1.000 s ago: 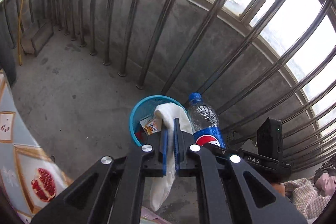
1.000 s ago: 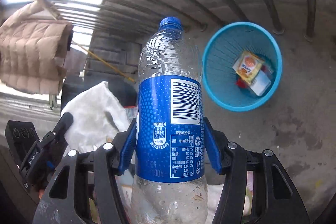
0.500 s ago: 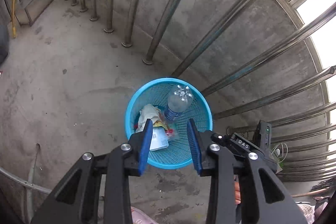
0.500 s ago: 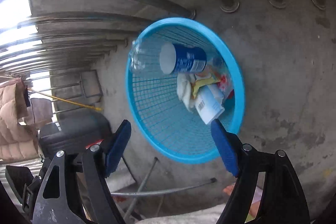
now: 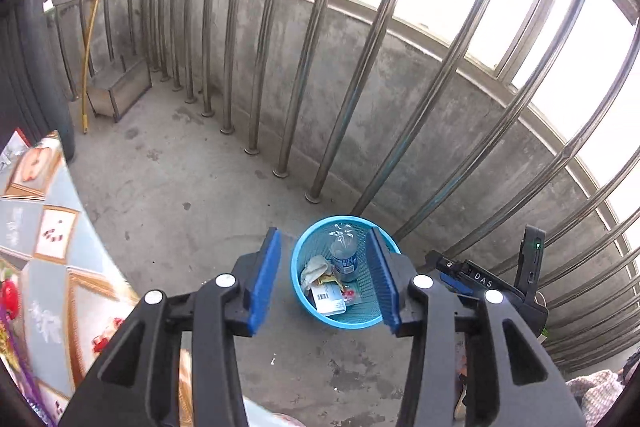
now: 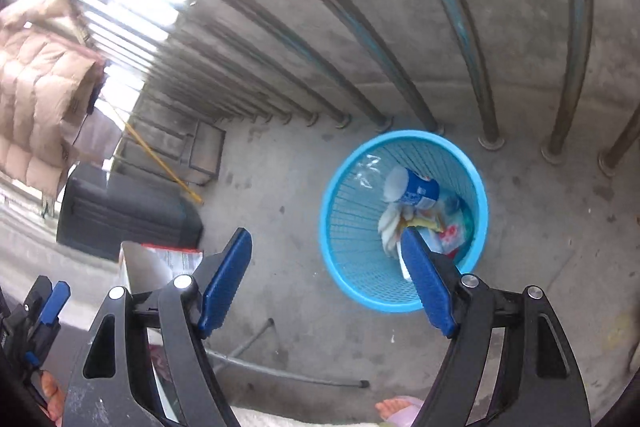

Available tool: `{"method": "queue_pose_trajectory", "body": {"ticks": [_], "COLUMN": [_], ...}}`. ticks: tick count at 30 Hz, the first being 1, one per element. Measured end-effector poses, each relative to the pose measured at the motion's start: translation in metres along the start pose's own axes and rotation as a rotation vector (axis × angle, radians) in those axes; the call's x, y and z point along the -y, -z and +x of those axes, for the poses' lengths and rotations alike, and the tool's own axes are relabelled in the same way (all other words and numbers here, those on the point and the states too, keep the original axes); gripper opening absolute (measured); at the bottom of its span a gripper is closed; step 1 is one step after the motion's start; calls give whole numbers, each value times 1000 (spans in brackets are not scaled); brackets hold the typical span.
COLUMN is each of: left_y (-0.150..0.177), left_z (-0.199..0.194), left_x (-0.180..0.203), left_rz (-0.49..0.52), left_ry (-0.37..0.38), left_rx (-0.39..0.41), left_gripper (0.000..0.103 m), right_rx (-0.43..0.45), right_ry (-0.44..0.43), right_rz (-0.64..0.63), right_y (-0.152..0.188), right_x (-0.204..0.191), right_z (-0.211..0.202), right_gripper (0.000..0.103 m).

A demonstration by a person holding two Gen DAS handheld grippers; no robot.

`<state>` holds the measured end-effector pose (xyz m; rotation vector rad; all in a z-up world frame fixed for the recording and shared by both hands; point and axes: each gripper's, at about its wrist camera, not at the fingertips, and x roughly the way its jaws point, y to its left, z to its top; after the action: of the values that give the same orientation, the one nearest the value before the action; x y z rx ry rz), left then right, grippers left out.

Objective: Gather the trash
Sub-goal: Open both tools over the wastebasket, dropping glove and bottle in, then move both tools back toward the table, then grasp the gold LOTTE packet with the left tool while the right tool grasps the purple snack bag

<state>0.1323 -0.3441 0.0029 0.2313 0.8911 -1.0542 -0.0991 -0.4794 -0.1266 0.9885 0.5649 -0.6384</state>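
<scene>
A blue mesh waste basket stands on the concrete floor by the railing. Inside it lie a clear plastic bottle with a blue label, a white cloth and some paper wrappers. My left gripper hovers above and short of the basket; its jaws are opening and nothing is between them. In the right wrist view the basket sits ahead on the right, with the bottle leaning on the cloth. My right gripper is open and holds nothing.
Steel railing bars and a low concrete wall run behind the basket. A table with a patterned cloth is at the left. A dark bin, a hanging puffer jacket, a floor pipe and a person's foot are nearby.
The left gripper let go of the white cloth and the right let go of the bottle; both now lie in the basket. Both grippers opened and drew back from the basket.
</scene>
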Motion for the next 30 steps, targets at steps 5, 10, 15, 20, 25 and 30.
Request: {"method": "queue_pose_trajectory", "body": {"ticks": [5,10,15,20,25,30], "left_y": [39,99,160,189,187,179], "left_z": [-91,-178,-248,-280,-262,-225], "left_x": [-37,-104,-177,-227,-265,-296], "left_rz": [-15,-147,-333,-415,-429,-422], "left_ry": [-100,-250,-386,-425,-354,-335], "left_rx": [127,232,308,346,300,209], "left_gripper": [48,48,48,51,67,80], "right_rx": [5,-35,-133,-269,-411,-531], "right_ry": [-82,-191,-315,-401,-476,-466], "right_rz": [-240,-426,-556,-652,-691,-682], "right_y": [18,48,82,115,151,177], "right_x": [-71,-133,-193,-258,-313,-344], "right_z": [-22,-34,-27,3,26,55], "right_gripper": [74,73,69,59,55,53]}}
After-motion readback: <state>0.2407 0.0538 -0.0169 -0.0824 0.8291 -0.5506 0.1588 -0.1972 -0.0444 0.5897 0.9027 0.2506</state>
